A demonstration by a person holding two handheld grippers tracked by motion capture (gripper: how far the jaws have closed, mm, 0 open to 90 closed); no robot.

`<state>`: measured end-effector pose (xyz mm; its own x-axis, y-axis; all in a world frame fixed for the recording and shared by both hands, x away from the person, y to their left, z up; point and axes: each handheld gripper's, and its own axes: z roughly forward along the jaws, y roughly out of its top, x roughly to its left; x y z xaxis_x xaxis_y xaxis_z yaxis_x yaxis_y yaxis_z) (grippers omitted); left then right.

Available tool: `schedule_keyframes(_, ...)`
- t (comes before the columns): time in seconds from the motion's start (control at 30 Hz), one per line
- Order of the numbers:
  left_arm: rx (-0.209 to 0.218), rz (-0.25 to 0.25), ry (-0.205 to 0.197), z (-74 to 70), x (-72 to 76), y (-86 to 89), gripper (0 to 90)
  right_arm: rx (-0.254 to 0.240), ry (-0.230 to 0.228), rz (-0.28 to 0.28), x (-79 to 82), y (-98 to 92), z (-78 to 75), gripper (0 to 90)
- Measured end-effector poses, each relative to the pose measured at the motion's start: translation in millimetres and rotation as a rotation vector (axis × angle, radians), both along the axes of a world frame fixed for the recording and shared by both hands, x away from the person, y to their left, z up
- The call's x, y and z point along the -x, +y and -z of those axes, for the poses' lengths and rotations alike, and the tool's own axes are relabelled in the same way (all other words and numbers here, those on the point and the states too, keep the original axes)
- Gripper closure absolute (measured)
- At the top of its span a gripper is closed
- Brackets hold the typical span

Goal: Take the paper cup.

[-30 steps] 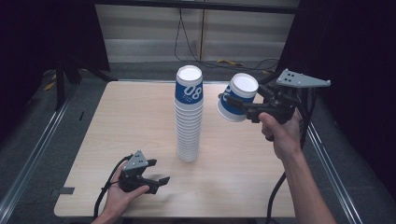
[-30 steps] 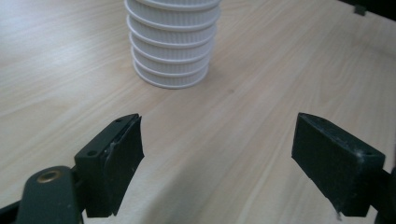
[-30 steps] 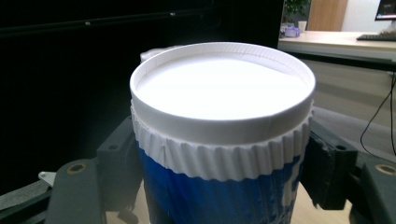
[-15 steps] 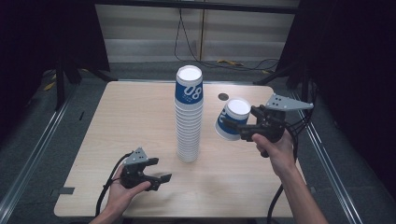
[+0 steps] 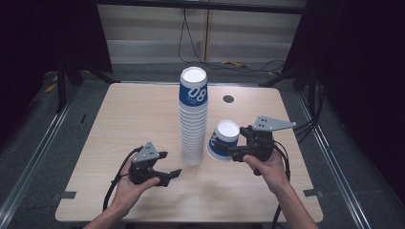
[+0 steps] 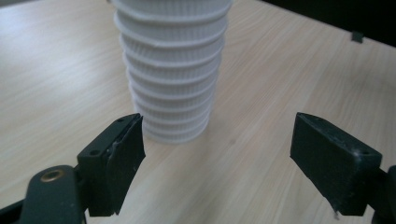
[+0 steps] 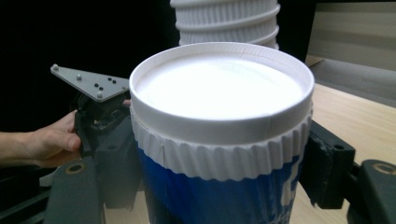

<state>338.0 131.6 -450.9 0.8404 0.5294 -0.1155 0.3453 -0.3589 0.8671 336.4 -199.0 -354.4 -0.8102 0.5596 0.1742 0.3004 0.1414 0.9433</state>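
A tall stack of blue-and-white paper cups stands mid-table, white end up. My right gripper is shut on a single blue cup, holding it low beside the stack's right side and slightly tilted. In the right gripper view, the cup sits between both jaws with the stack behind it. My left gripper hovers open at the stack's lower left. The left gripper view has the jaws wide apart around bare table, with the stack's ribbed base just ahead.
The wooden table has a small dark round hole behind the stack. Metal rails run along the floor on both sides, and cables lie on the floor beyond the far edge. Dark curtains stand left and right.
The right hand has brought the cup down from level with the stack's top to low beside its base. The left gripper has risen slightly and edged toward the stack.
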Motion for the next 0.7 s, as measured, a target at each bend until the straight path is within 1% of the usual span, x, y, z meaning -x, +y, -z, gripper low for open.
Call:
schedule_keyframes(0.03,0.010,0.010,-0.005,-0.7,0.5,-2.4,17.5,0.000,0.000,0.000,0.0,0.0,0.0,26.5)
schedule_keyframes(0.07,0.023,0.023,-0.006,-0.7,1.3,-5.1,17.5,-0.007,0.018,-0.022,0.0,1.7,5.4,26.5)
schedule_keyframes(0.1,0.032,0.036,-0.006,-0.3,1.9,-7.4,17.5,-0.007,0.018,-0.022,0.0,1.7,5.4,26.5)
schedule_keyframes(0.13,0.034,0.046,-0.007,0.4,2.4,-9.3,17.5,-0.009,0.025,-0.031,-0.3,2.2,8.2,26.6)
schedule_keyframes(0.17,0.043,0.054,-0.002,1.6,3.2,-11.2,17.5,-0.016,0.040,-0.038,-1.1,2.3,13.4,26.6)
schedule_keyframes(0.2,0.045,0.068,0.015,2.4,3.4,-12.5,17.5,-0.017,0.047,-0.036,-1.4,2.6,15.7,26.6)
schedule_keyframes(0.23,0.047,0.068,0.021,3.5,4.2,-13.7,17.5,-0.017,0.047,-0.036,-1.4,2.6,15.7,26.6)
schedule_keyframes(0.27,0.055,0.062,0.019,4.9,5.8,-14.2,17.5,-0.018,0.051,-0.036,-1.6,3.0,17.8,26.6)
schedule_keyframes(0.3,0.066,0.077,0.027,5.8,6.8,-13.9,17.1,-0.020,0.049,-0.043,-1.7,3.3,19.8,26.6)
schedule_keyframes(0.33,0.063,0.084,0.032,5.7,8.8,-12.8,16.7,-0.027,0.047,-0.054,-1.6,5.0,23.9,26.6)
schedule_keyframes(0.37,0.063,0.084,0.032,5.7,8.8,-12.8,16.7,-0.027,0.047,-0.054,-1.6,5.0,23.9,26.6)
schedule_keyframes(0.4,0.067,0.085,0.025,5.7,10.3,-12.6,16.7,-0.029,0.049,-0.058,-1.1,6.3,26.3,26.6)
schedule_keyframes(0.43,0.058,0.090,0.010,5.4,11.6,-12.4,16.6,-0.036,0.054,-0.080,-0.9,9.1,31.7,26.6)
schedule_keyframes(0.47,0.058,0.094,0.001,5.2,13.3,-12.7,16.6,-0.036,0.054,-0.080,-0.9,9.1,31.7,26.6)
schedule_keyframes(0.5,0.056,0.132,-0.016,4.4,15.4,-13.5,16.1,-0.048,0.077,-0.095,-0.6,11.6,36.4,26.7)
schedule_keyframes(0.57,0.060,0.156,-0.021,3.4,17.6,-15.0,16.1,-0.059,0.084,-0.108,-0.4,13.6,39.7,26.6)
schedule_keyframes(0.6,0.067,0.167,-0.016,3.0,18.5,-15.7,16.1,-0.070,0.088,-0.114,-0.3,14.3,41.1,26.6)
schedule_keyframes(0.7,0.069,0.188,-0.017,1.3,19.8,-16.6,16.1,-0.065,0.092,-0.117,0.6,15.9,44.1,26.7)
